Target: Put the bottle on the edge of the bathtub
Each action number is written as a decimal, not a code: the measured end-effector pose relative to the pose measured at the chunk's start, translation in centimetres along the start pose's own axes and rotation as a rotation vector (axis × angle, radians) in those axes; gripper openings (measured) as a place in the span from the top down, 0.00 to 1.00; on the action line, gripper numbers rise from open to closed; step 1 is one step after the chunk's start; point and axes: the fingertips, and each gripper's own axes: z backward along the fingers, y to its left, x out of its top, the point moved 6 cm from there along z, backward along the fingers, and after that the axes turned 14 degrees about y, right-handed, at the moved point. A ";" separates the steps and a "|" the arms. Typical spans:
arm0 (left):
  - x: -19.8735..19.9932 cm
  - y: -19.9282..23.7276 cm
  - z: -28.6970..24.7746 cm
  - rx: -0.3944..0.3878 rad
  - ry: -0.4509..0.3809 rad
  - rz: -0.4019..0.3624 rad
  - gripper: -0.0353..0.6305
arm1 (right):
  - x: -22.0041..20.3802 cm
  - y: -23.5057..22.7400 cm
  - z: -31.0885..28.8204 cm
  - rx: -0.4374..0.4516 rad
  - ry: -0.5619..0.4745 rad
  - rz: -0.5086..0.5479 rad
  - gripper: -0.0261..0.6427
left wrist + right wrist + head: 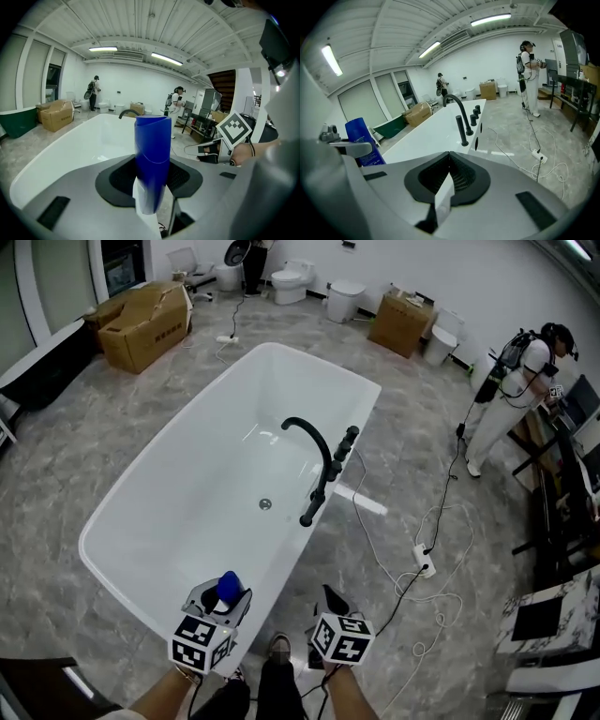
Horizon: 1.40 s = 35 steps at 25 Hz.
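**Bottle held over the tub's near end.** The left claw (218,600) is clamped on a blue bottle (152,154), with the jaws pressing its lower body from both sides. The bottle stands upright and most of it rises clear above the claw. That low grip probably keeps the bottle upright, so it can be stood on its base rather than laid down.

The near rim of the white tub (105,563) lies just below and ahead of this claw. The basin opens beyond it, and the bottle is not yet resting on anything. The rim looks like a narrow ledge, so the base will likely need to sit squarely on it, or the bottle could slide into the basin.

A black tap (317,448) stands on the tub's side rim, well ahead of the left claw and off to its right. The stretch of rim nearest the claw is bare.

The right claw (330,601) hangs just to the right of the left one, beside the tub and over the floor. Its jaws are together with nothing between them. It appears to be kept aside because a single claw is enough to carry the bottle.
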 end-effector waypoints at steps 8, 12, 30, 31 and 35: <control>0.0 -0.4 -4.1 -0.010 -0.013 -0.027 0.69 | -0.8 -3.2 -3.1 -0.010 0.031 -0.107 0.92; -0.4 0.4 -5.8 -0.009 -0.001 -0.027 0.69 | -1.0 -3.9 -4.6 -0.019 0.044 -0.135 0.92; -0.9 -0.5 -13.1 -0.052 -0.012 -0.097 0.69 | -3.1 -7.7 -9.3 -0.029 0.132 -0.110 0.92; -0.9 -0.6 -13.4 -0.054 -0.019 -0.109 0.69 | -3.2 -7.9 -9.5 -0.029 0.134 -0.110 0.92; -0.4 -0.7 -15.0 -0.056 -0.032 -0.142 0.69 | -3.5 -8.8 -10.3 -0.028 0.142 -0.121 0.92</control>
